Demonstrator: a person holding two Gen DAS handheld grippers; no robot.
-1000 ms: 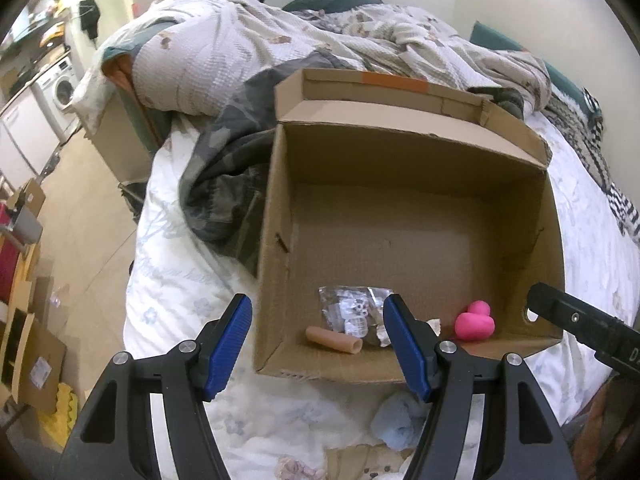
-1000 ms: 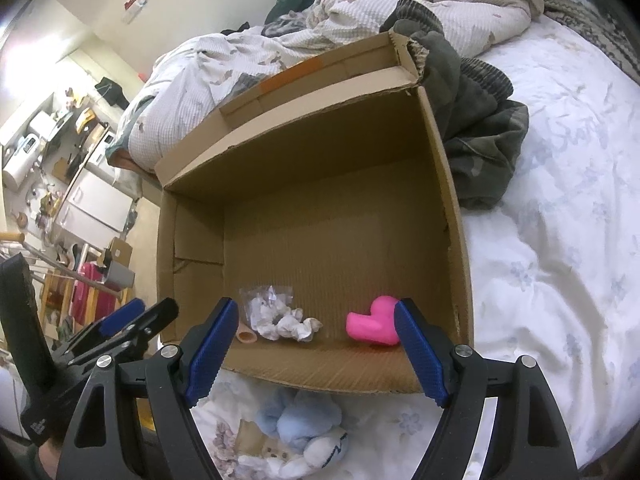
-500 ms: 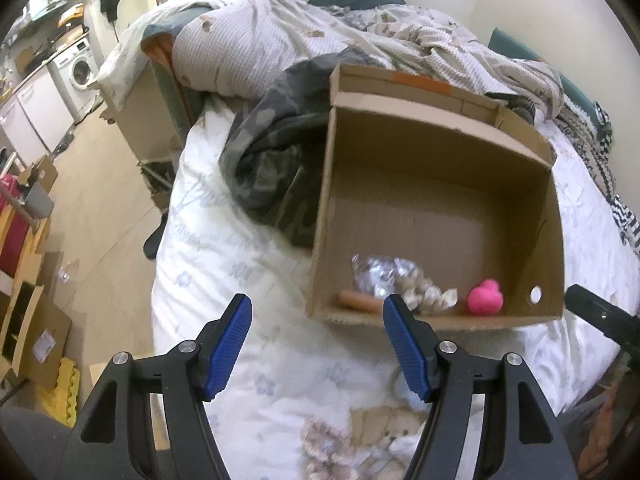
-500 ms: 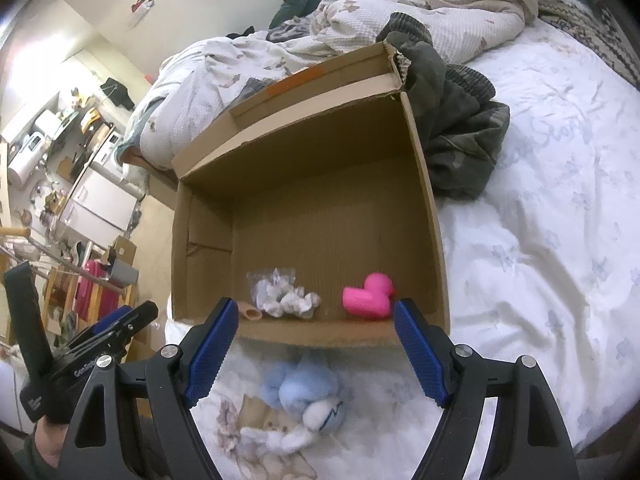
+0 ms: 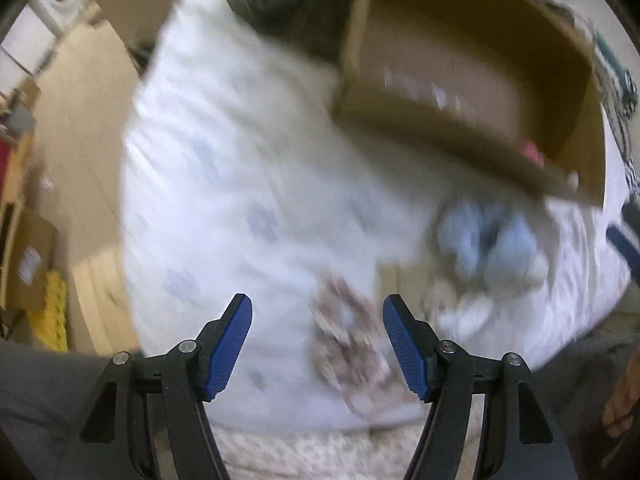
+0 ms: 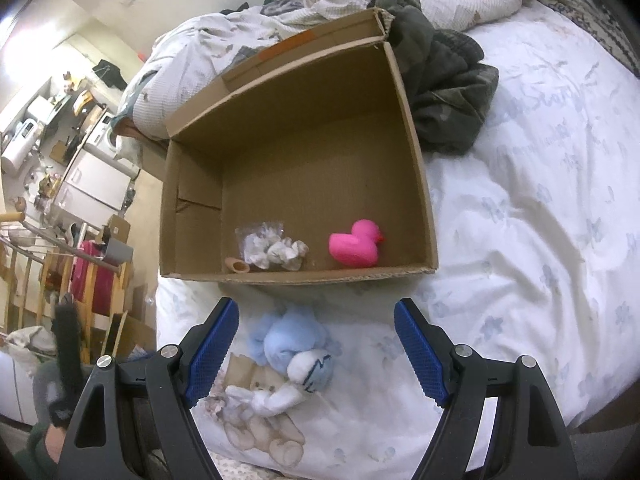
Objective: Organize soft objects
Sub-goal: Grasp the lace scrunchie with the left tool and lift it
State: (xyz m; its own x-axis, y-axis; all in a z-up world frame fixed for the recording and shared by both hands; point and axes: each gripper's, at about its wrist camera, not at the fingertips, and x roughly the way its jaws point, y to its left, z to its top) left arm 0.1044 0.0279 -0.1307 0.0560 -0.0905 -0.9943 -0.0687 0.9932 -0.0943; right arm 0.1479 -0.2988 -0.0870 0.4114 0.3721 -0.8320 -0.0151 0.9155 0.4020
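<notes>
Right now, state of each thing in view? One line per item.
left gripper: open, empty, view blurred
right gripper: open, empty
cardboard box: open, on bed
pink rubber duck: in box, upright
plastic bag: in box, crumpled
blue plush toy: on bed, outside box
bear-print cloth: on bed, under the plush

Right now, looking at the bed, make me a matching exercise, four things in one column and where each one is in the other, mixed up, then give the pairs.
Things:
1. pink duck
2. blue plush toy
3. dark green garment
4. crumpled plastic bag

Places:
A. on the bedsheet in front of the cardboard box, between the right gripper fingers
B. inside the box, left of the duck
C. inside the box, near its right wall
D. heaped outside the box's right wall

Pairs: 1-C, 2-A, 3-D, 4-B
</notes>
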